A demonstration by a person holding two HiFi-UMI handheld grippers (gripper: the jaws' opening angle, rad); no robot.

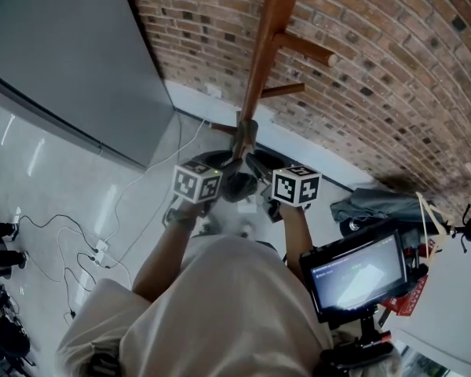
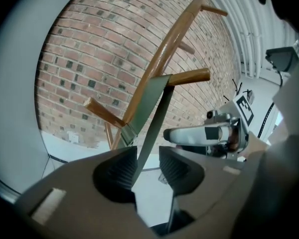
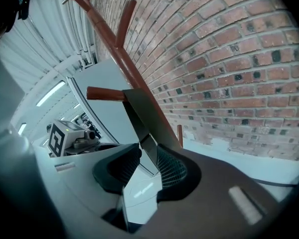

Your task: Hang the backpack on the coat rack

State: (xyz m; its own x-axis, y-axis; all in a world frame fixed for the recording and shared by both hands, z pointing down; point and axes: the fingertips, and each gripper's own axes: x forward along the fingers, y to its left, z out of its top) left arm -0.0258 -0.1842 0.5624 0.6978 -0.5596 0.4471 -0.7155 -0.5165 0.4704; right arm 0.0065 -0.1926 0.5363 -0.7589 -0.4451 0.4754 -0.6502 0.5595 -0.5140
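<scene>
Your left gripper [image 2: 147, 167] has its jaws standing apart, and the grey backpack strap [image 2: 152, 118] runs down between them without being pinched. Your right gripper [image 3: 148, 166] is just as wide, with the same webbing leaning on its pad at 3 o'clock but not clamped. The strap is looped over a wooden peg [image 2: 189, 76] of the coat rack [image 2: 162, 59], close to the pole. In the head view the dark backpack [image 1: 239, 185] hangs below that peg, with your left gripper at its 9 o'clock and the right at its 3 o'clock. The hanging looks done, so the risk is in backing out. If a ribbed pad catches the webbing, it could drag the loop along the peg toward its tip, or tug the rack off balance.
</scene>
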